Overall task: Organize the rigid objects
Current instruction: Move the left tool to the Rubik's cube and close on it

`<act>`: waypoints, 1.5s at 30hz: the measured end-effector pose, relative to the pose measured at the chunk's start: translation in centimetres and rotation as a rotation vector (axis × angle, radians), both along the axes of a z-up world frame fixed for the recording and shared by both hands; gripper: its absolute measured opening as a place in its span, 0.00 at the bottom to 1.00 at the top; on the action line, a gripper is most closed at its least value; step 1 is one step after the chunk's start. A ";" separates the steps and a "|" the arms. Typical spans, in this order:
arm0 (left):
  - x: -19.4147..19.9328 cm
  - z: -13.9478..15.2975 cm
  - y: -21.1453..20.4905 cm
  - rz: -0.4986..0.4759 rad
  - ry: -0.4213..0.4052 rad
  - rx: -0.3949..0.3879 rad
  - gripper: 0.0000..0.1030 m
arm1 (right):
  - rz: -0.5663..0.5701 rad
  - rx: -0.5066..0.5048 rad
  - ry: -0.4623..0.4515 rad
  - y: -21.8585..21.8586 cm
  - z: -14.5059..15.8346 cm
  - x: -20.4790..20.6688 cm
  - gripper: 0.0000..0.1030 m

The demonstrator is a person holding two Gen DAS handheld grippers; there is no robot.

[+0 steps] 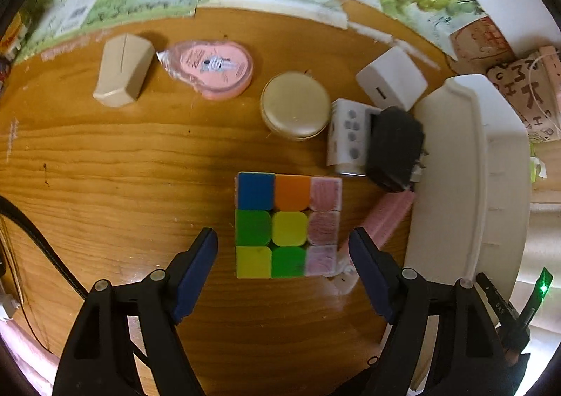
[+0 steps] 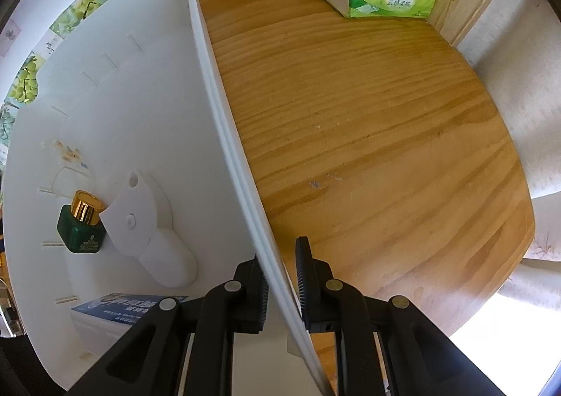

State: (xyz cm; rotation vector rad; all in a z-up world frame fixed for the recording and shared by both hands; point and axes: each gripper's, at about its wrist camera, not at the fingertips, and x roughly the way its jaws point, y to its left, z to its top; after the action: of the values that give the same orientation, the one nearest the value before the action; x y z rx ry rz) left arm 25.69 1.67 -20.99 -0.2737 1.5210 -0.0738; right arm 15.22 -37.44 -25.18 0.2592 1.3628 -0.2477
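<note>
Left tongs (image 1: 284, 255) hovering agape astride puzzle cube (image 1: 288, 226), frame centre | right tongs (image 2: 282, 277) pinching white bin (image 2: 224, 136) wall, lower centre | counter (image 1: 105, 168)

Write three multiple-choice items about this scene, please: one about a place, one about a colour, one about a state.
1. Where is the green bottle?
A. inside the white bin
B. on the tissue pack
C. on the bare table

2. What colour is the centre square of the cube, on its upper face?
A. blue
B. yellow-green
C. black

3. What is the state of the left gripper?
A. shut on the cube
B. open above the cube
C. shut on the bin

Key: 1 A, it lies on the bin's floor. 2 B, the middle tile shows it. 3 B, both fingers stand apart from the cube.
</note>
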 end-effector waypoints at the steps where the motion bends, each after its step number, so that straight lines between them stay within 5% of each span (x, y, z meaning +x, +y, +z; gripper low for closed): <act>1: 0.1 -0.3 0.0 0.001 0.009 -0.003 0.77 | -0.001 -0.002 0.000 0.1 -0.1 -0.1 0.14; 11: 1.1 -2.2 -0.1 0.011 0.078 -0.038 0.77 | -0.018 -0.001 0.011 0.4 0.0 -0.6 0.14; 17: 1.1 -3.0 0.3 0.034 0.106 -0.073 0.67 | -0.020 0.001 0.020 0.2 -0.1 -0.3 0.14; 25: 1.6 -2.9 -0.8 0.054 0.097 -0.026 0.65 | -0.007 0.015 0.018 -0.2 -0.4 -0.6 0.14; 45: -3.5 5.9 -3.0 0.228 -0.091 -0.077 0.60 | 0.260 0.063 0.103 -0.2 -0.9 1.7 0.08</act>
State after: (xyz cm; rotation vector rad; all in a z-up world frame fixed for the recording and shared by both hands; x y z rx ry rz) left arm 22.17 -1.33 -15.10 -0.4976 1.3896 0.0361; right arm 16.94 -37.64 -26.12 0.1207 1.4912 -0.0015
